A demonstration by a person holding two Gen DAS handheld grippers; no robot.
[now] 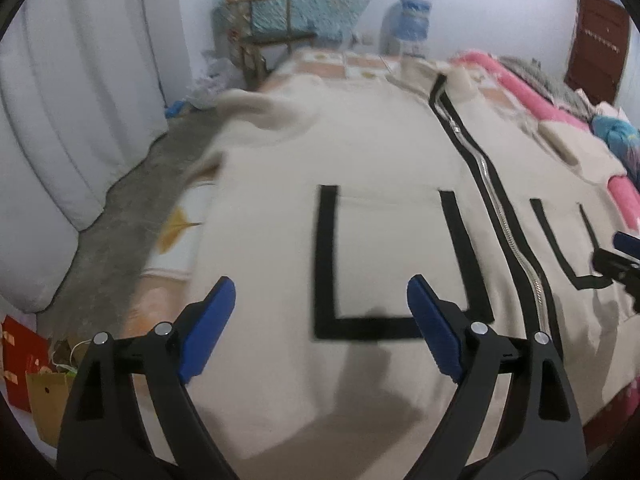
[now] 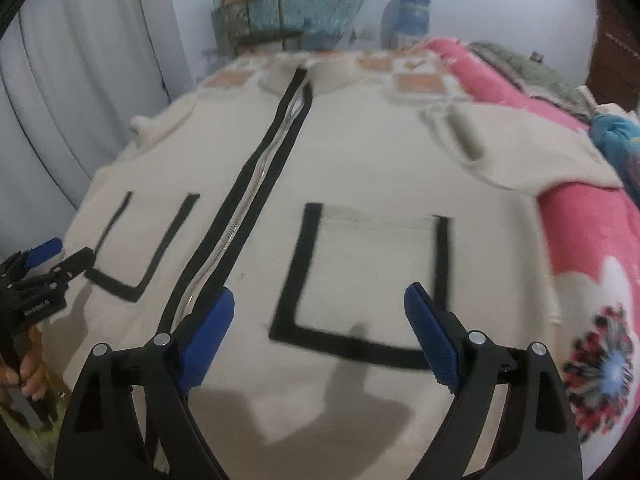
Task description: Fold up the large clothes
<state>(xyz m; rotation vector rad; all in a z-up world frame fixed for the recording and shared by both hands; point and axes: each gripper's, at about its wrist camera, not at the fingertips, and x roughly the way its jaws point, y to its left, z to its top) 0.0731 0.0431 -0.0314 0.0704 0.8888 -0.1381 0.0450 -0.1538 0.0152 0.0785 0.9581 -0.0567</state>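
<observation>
Flat on the bed (image 1: 360, 66) lies a cream jacket (image 1: 380, 152), front up, its black-edged zipper (image 1: 486, 178) closed down the middle. Left of the zipper, the left tongs (image 1: 320, 328) hang wide open over one black-outlined pocket (image 1: 394, 260), holding nothing. Right of the zipper, the right tongs (image 2: 318, 334) hang equally wide and empty over the other pocket (image 2: 368, 276). A pink blanket (image 2: 580, 216) lies right of the jacket.
</observation>
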